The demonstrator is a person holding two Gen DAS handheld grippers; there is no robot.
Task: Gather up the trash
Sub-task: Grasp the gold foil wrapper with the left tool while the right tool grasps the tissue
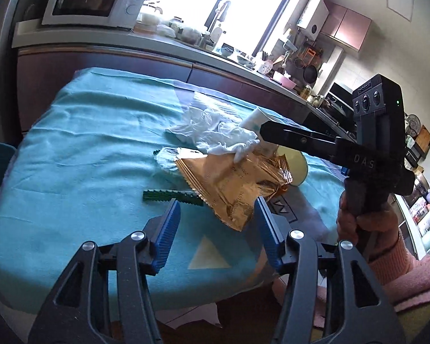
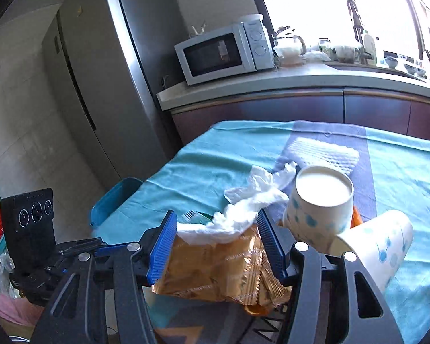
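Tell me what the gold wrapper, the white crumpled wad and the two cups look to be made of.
Gold wrapper: shiny metallised film, judging by its glare, creases and serrated edge. White wad: looks like thin tissue or soft plastic; its crumpled, slightly translucent folds leave it open. Cups: probably matte printed paper, with thin rims and blue dots.

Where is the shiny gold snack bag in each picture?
Left wrist view: the gold snack bag lies mid-picture on the teal tablecloth, just beyond the left gripper.
Right wrist view: the bag sits low in the middle, between the open right gripper fingers.
Shared landmark: the crumpled white tissue lying over the bag's far edge.
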